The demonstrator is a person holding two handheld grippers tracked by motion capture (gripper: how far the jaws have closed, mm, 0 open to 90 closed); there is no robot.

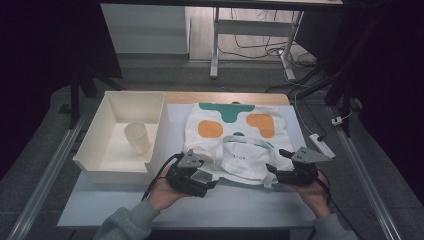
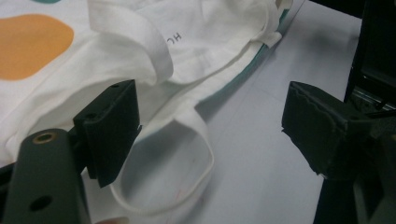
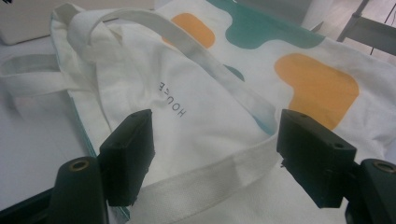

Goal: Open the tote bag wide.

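Your tote bag (image 1: 235,135) lies flat at the middle of the table (image 1: 240,207), its open end toward the near edge — beside the white bin (image 1: 95,150) on the left side, which holds a cup (image 1: 137,137). Your left gripper (image 1: 202,176) sits open over a loose handle loop (image 2: 187,177). Your right gripper (image 1: 280,170) stands open too — jaws astride the bag's hem, pads pressing nothing.

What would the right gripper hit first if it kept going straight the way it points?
Probably the tote bag: the right gripper has its jaws open over the bag's near handle strap, with white cloth just beyond. Depth is hard to judge.
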